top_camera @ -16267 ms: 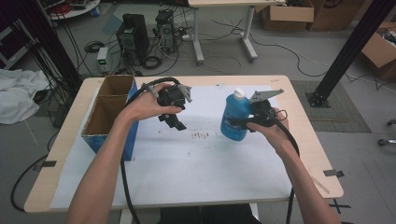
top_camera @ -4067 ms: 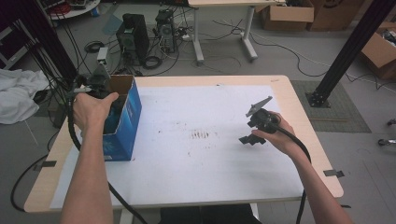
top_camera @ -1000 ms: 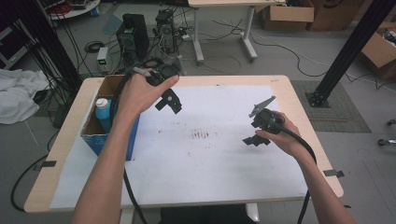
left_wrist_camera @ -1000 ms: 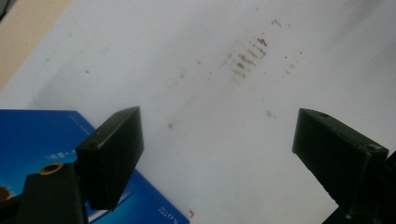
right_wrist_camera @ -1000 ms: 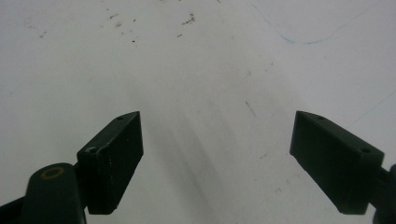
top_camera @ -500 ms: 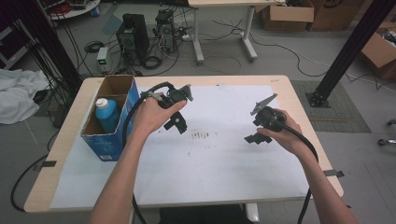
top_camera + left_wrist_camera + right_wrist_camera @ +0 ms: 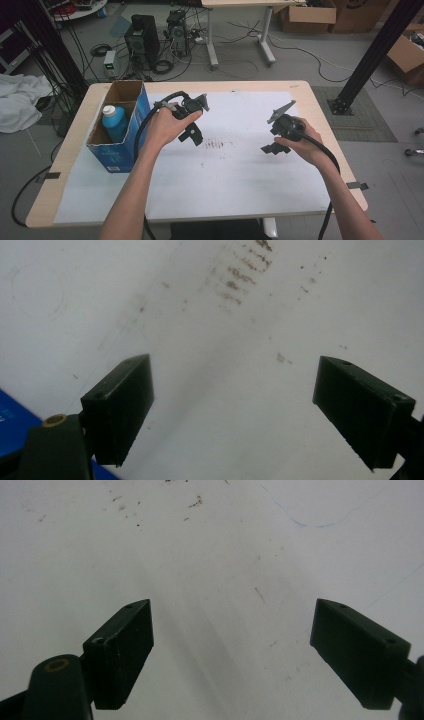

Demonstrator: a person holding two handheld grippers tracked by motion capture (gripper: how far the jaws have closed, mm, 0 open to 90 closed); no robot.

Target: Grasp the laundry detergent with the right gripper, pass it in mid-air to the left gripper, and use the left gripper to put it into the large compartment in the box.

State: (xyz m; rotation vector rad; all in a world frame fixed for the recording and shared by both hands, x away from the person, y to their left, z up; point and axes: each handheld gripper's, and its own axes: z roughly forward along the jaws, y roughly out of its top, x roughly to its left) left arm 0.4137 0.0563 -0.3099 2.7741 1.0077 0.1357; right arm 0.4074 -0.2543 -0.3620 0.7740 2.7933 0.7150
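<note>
A blue bottle (image 7: 115, 121) with a white cap stood upright inside an open cardboard box (image 7: 131, 92) at the left end of the table (image 7: 320, 112), its top below the box's rim, where the tall walls would keep it from tipping. The person's left gripper (image 7: 193, 134) hung over the white sheet (image 7: 235, 185) that covered the tabletop, just right of the box and apart from it, jaws spread wide with nothing between them; the left gripper view showed only stained paper between the two black pads (image 7: 120, 405) and a sliver of the blue box wall at the lower left. The right gripper (image 7: 274, 148) was held low over the sheet well to the right, likewise released and empty, its jaws parted over bare paper in the right gripper view. With the bottle boxed and both tools free, the packing step looked complete, and the hands appeared parked over open paper, clear of the box, ready for whatever came next. A patch of brown specks (image 7: 216, 145) marked the sheet between the two grippers.
</note>
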